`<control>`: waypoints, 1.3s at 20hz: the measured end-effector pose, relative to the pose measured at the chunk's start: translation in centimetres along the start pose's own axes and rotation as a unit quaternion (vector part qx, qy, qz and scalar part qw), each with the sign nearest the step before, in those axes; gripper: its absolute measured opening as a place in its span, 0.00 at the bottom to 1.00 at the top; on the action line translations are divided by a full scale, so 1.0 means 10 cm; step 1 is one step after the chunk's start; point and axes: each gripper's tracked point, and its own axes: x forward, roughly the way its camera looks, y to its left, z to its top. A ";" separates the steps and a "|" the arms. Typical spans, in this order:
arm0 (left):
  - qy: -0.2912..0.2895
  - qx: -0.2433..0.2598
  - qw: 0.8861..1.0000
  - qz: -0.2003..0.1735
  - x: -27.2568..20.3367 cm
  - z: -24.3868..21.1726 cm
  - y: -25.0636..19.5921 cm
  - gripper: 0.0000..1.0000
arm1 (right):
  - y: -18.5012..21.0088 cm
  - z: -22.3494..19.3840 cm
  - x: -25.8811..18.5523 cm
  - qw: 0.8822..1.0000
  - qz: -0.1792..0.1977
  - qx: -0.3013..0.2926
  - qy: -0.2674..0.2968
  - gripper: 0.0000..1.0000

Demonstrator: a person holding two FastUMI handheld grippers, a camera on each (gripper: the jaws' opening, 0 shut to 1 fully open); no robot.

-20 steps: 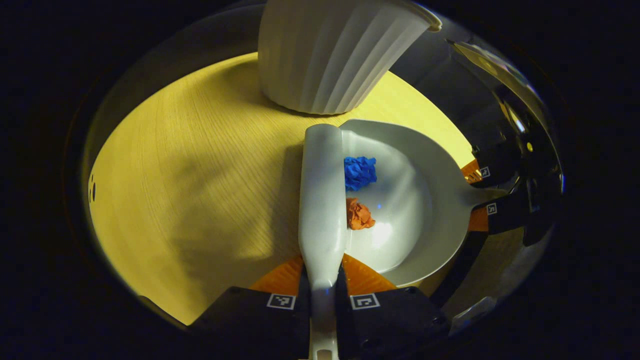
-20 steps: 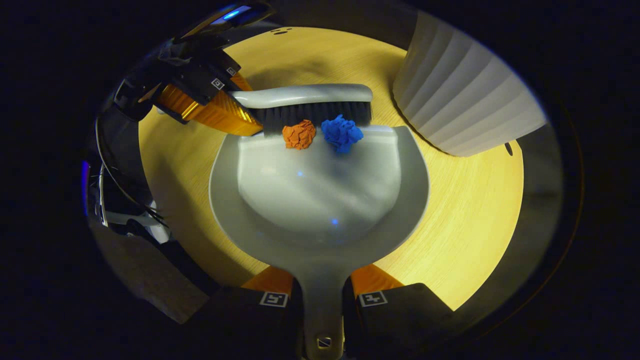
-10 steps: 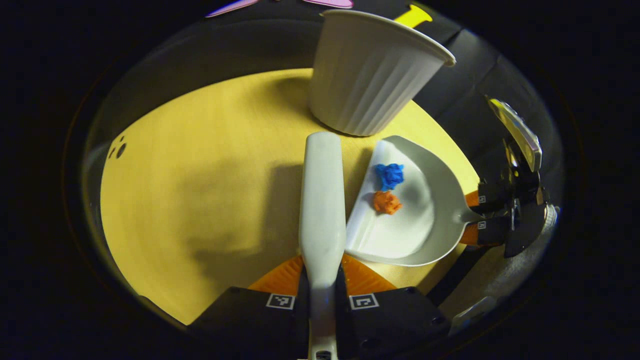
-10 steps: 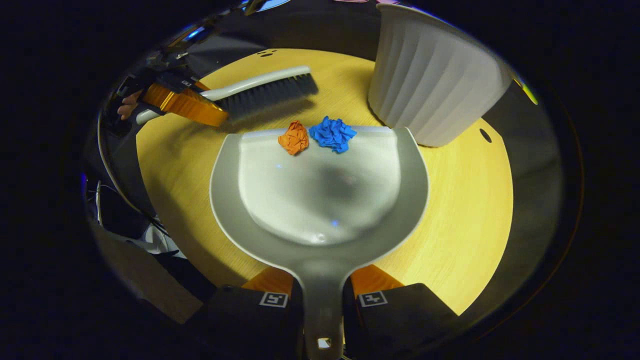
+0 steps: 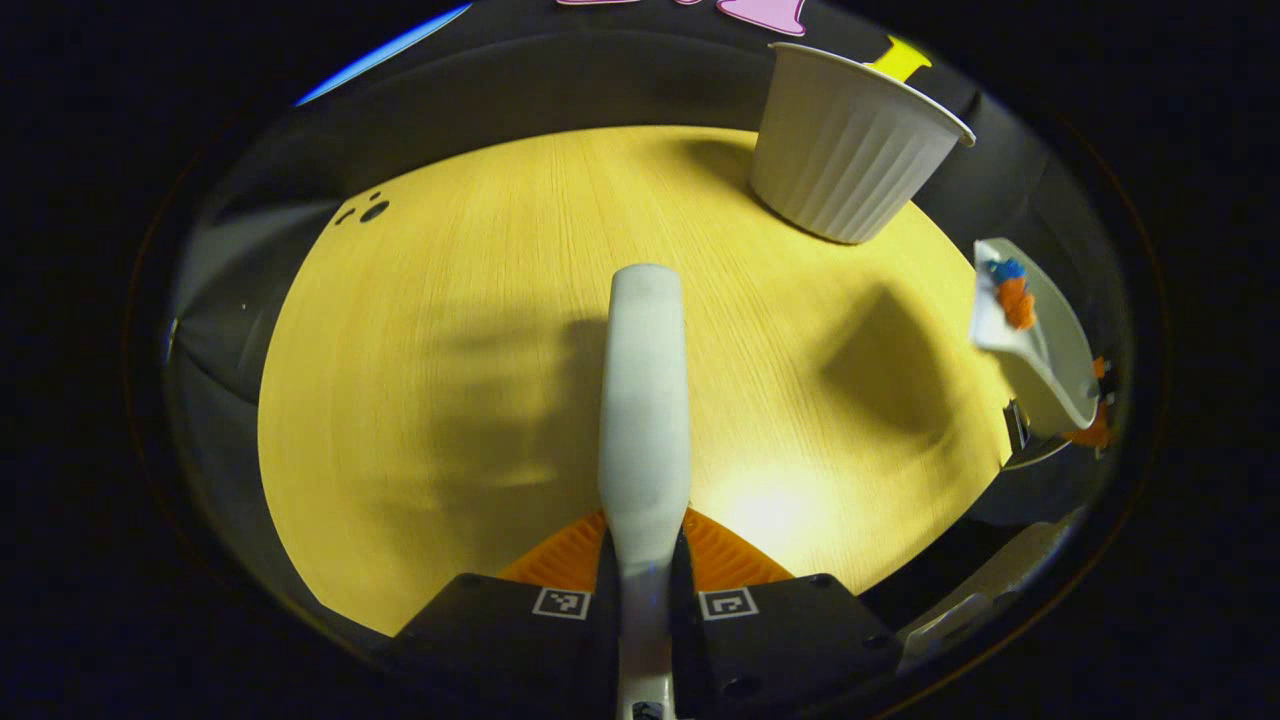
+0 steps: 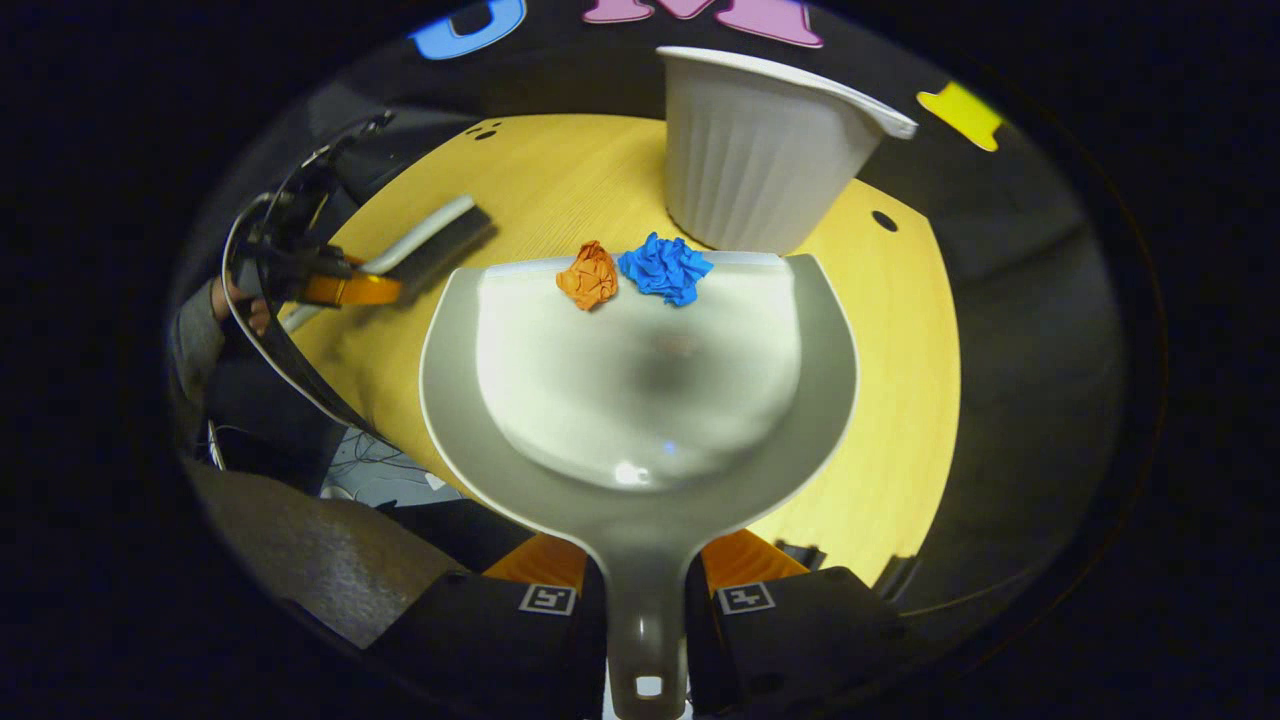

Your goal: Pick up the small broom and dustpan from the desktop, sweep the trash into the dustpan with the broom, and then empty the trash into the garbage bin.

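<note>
A: Item one, my right tongs [image 6: 645, 600]?
B: Closed on the handle of the dustpan [image 6: 640, 400], both fingers pressed against it. The pan is off the counter [image 6: 900, 400] and roughly level in the right gripper view.

A: Contents of the pan?
B: Two pieces of trash at its front lip, touching each other: an orange paper wad [image 6: 590, 276] to the left and a blue paper wad [image 6: 664, 268] to the right.

A: Item two, my left tongs [image 5: 645, 600]?
B: Clamped on the handle of the small broom [image 5: 645, 400], which runs straight ahead over the counter [image 5: 450, 350]. In the right gripper view the same broom [image 6: 430, 240] sits off to the left, bristles down, low over the wood; contact I cannot tell. A hand and grey sleeve [image 6: 205, 330] hold that tool.

A: Garbage bin?
B: White, ribbed, upright at the far side of the counter [image 6: 760, 160]. In the right gripper view it stands straight ahead, just beyond the pan's lip. In the left gripper view it is at upper right [image 5: 850, 150], with the dustpan [image 5: 1030, 340] raised near the counter's right edge.

A: Anything between pan and bin?
B: Only bare wood. Small dark holes [image 6: 884, 220] mark the counter beside the bin.
</note>
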 end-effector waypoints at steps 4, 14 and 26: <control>0.006 0.009 1.000 -0.010 0.07 -0.17 0.00 0.25 | 0.00 0.18 -0.14 0.999 -0.007 0.030 -0.019 0.41; -0.004 0.004 1.000 -0.013 0.00 -0.32 0.01 0.25 | -0.72 0.85 -0.39 0.994 -0.090 0.018 -0.063 0.36; 0.002 0.012 1.000 -0.017 0.06 -0.36 0.00 0.25 | -1.28 0.98 -0.70 0.978 -0.166 -0.097 0.076 0.36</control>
